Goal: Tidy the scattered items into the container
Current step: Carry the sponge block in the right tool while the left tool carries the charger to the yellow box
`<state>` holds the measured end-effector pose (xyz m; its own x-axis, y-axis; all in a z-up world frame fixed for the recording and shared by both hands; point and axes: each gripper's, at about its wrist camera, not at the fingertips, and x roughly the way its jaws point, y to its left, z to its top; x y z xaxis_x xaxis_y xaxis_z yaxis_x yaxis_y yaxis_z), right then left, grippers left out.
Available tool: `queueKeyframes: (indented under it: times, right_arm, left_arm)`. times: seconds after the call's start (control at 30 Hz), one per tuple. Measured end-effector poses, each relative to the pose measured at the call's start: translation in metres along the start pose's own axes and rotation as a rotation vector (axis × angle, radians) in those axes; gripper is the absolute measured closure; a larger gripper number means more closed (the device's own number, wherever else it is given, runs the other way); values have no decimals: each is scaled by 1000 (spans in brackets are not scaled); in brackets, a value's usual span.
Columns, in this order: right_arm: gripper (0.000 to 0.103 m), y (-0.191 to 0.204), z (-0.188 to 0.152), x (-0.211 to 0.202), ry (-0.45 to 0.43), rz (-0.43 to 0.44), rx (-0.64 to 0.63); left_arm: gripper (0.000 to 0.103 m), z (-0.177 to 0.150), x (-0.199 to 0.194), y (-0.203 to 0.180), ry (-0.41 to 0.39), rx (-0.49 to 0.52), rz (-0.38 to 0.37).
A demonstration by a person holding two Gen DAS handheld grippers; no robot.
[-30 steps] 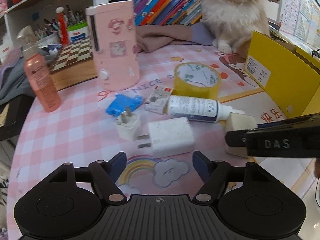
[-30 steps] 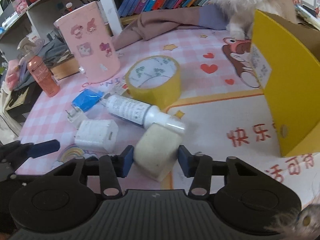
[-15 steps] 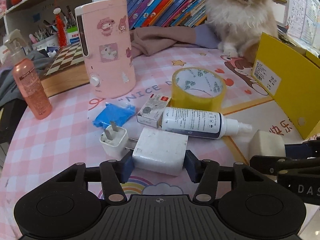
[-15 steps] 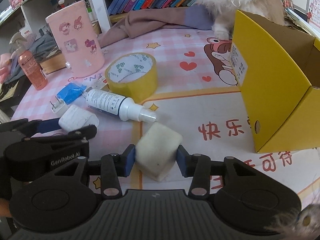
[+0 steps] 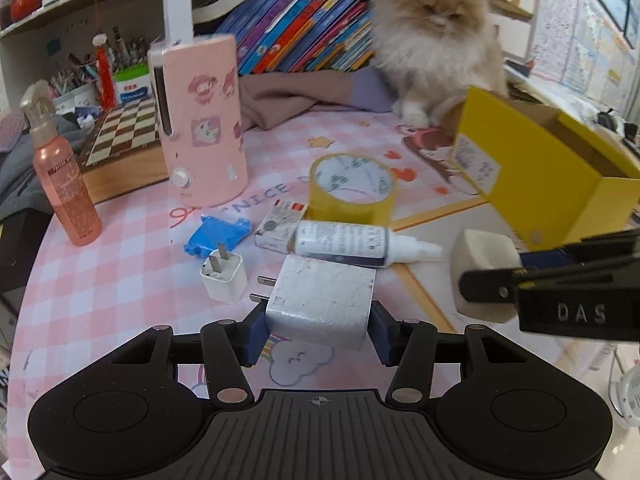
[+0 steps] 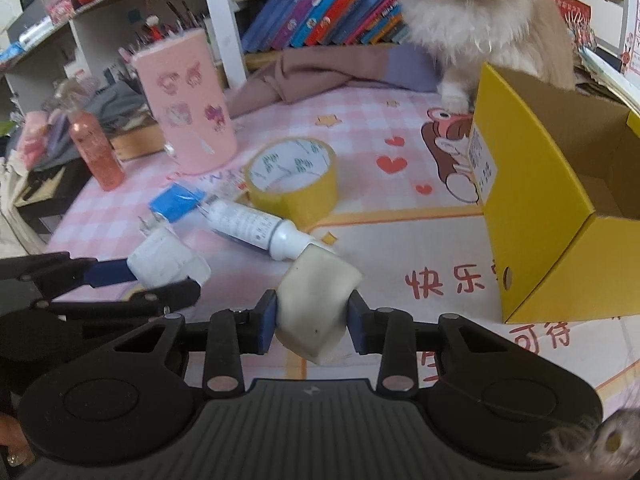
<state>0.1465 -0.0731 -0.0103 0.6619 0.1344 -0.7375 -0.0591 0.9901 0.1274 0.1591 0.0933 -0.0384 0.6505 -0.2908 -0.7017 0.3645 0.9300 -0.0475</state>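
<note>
- Yellow open-topped cardboard box [image 6: 532,200] stands on the pink checked tablecloth [image 5: 100,288], in front of a fluffy cream cat [image 5: 436,40].
- Off-white rounded block [image 6: 316,304], left of the box, is pinched by the right gripper [image 6: 312,320], whose jaws have just been closing.
- Further left of the box, the left gripper [image 5: 316,332] clamps a white square plug charger [image 5: 320,300].
- Yellow tape roll [image 5: 352,188], white spray bottle [image 5: 352,240] and small white plug [image 5: 224,276] lie left of the box.

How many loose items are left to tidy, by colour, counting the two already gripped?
White: 5 - large charger, small plug, spray bottle, sponge block, small carton
Blue: 1 - packet
Yellow: 1 - tape roll
Total: 7
</note>
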Motion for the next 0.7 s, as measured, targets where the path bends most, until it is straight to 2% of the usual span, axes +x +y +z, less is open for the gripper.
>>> queueKeyframes:
  times: [0.3, 0.7]
  right_arm:
    - [69, 0, -1, -51, -24, 42, 16]
    - [69, -15, -26, -101, -95, -38, 85]
  left_arm:
    - [52, 10, -42, -5, -46, 48, -96]
    - [52, 7, -63, -37, -61, 115, -201]
